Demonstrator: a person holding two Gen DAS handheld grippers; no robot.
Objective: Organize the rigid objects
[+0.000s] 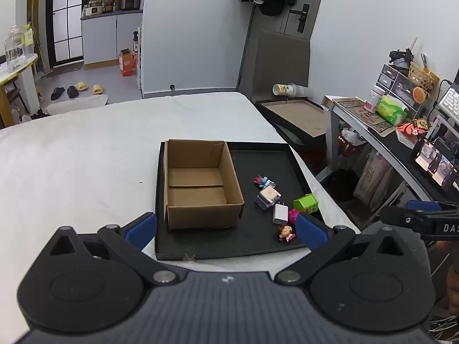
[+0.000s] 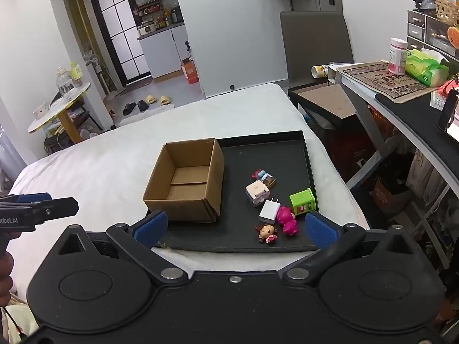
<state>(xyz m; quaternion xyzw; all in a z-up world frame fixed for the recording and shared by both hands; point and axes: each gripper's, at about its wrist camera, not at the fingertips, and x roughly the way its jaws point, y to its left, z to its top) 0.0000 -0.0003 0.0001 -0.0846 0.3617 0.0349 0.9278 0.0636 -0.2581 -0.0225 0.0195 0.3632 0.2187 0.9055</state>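
A black tray (image 1: 258, 154) (image 2: 287, 143) lies on a white bed. Its left half holds an empty cardboard box (image 1: 200, 183) (image 2: 186, 180). To the right lie a white charger (image 1: 280, 213) (image 2: 269, 211), a green cube (image 1: 306, 202) (image 2: 302, 201), a pink figure (image 2: 287, 219), a small doll (image 1: 285, 232) (image 2: 266, 232), a pale cube toy (image 1: 268, 197) (image 2: 256, 192) and a blue-red toy (image 1: 262, 182) (image 2: 261, 175). My left gripper (image 1: 226, 226) hangs open before the tray's near edge. My right gripper (image 2: 235, 228) is open too, holding nothing.
The white bed (image 1: 86, 149) (image 2: 100, 166) spreads to the left. A desk (image 1: 373, 126) (image 2: 401, 94) with clutter stands at the right, with a grey chair (image 1: 282, 60) (image 2: 315, 43) and a second framed tray (image 1: 295, 114) behind the bed's corner.
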